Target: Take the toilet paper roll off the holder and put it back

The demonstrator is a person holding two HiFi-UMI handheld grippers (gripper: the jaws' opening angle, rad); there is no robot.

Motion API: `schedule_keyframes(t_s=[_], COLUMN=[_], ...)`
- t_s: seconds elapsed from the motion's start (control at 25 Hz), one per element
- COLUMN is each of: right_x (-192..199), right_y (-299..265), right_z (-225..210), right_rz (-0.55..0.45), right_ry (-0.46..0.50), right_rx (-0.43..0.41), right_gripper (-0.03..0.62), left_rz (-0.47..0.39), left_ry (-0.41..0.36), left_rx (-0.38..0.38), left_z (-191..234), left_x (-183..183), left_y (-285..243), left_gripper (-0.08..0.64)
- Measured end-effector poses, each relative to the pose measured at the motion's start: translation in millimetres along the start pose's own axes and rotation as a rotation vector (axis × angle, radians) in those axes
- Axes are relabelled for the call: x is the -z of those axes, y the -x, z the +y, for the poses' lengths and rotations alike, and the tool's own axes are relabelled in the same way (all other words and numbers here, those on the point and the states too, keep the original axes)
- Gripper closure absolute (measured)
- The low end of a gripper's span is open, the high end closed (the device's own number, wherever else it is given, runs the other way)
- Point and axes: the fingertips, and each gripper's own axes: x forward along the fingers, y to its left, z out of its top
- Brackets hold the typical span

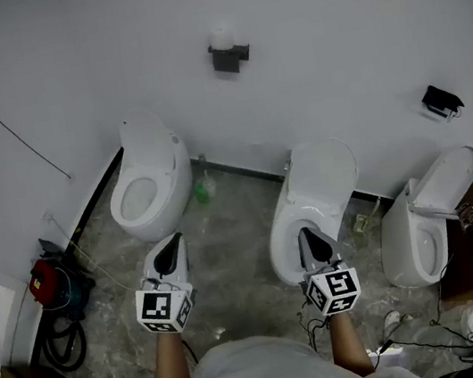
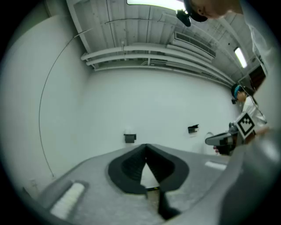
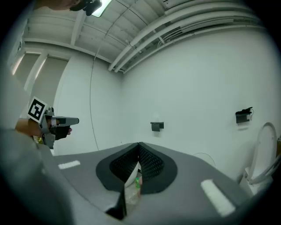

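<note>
You stood well back from the wall with both tongs held level and pointed at it. Your left gripper (image 1: 171,240) was fully closed, tips touching, with nothing between them. Your right gripper (image 1: 307,234) looked the same in its own view: tips met and nothing was held.

The toilet paper roll (image 1: 222,38) sat on the dark holder (image 1: 230,56), high on the wall and above the gap between the left toilet (image 1: 149,176) and the middle toilet (image 1: 316,201). Neither gripper was anywhere near it, so I judged the removal not yet begun.

Several things could have gone wrong from there:
- **Shut jaws:** arriving with the tips still together would have pushed the roll instead of taking it. A light roll could have toppled off the holder, and the left toilet's open bowl and the floor lay below.
- **A squashed roll:** the roll is soft, so a hard squeeze would likely have crushed it and made it awkward to set back.
- **The wrong fixture:** a second holder (image 1: 441,100) hung near the wall's right end, seemingly without a roll, and could have been mistaken for the target.
- **Things in the way:** a green bottle (image 1: 203,189) stood on the floor by the wall between the two toilets, and cables (image 1: 427,342) trailed across the floor at your right, so stepping forward carelessly risked a snag or a kick.
</note>
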Motion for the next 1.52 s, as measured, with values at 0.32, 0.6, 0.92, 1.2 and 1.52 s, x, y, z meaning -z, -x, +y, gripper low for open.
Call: schedule_keyframes(t_s=[0.32, 0.6, 0.92, 1.2, 1.52], right_x=[5.1, 0.9, 0.4, 1.9, 16.6], right_y=[-7.3, -4.8, -11.5, -23.9, -43.9], right_z=[-2.0, 4.9, 9.8, 35.0, 39.1], right_rz=[0.011, -0.017, -0.009, -0.006, 0.02], right_ry=[0.002, 0.033, 0.022, 0.06, 0.068], right_rx=[0.004, 0.005, 0.032, 0.051, 0.102], right_gripper=[0.591, 0.591, 0.591, 0.591, 0.591], left_rz=[-0.004, 0.003, 0.009, 0.005, 0.031], left_ry=[-0.002, -0.002, 0.004, 0.012, 0.011], left_rx=[0.004, 0.002, 0.022, 0.055, 0.085], left_z=[0.7, 2.2, 10.3, 32.2, 57.1], left_x=[1.0, 2.0, 2.7, 8.1, 22.7], left_y=[-5.9, -0.9, -1.5, 2.5, -7.6], left_gripper=[0.56, 0.56, 0.56, 0.56, 0.56])
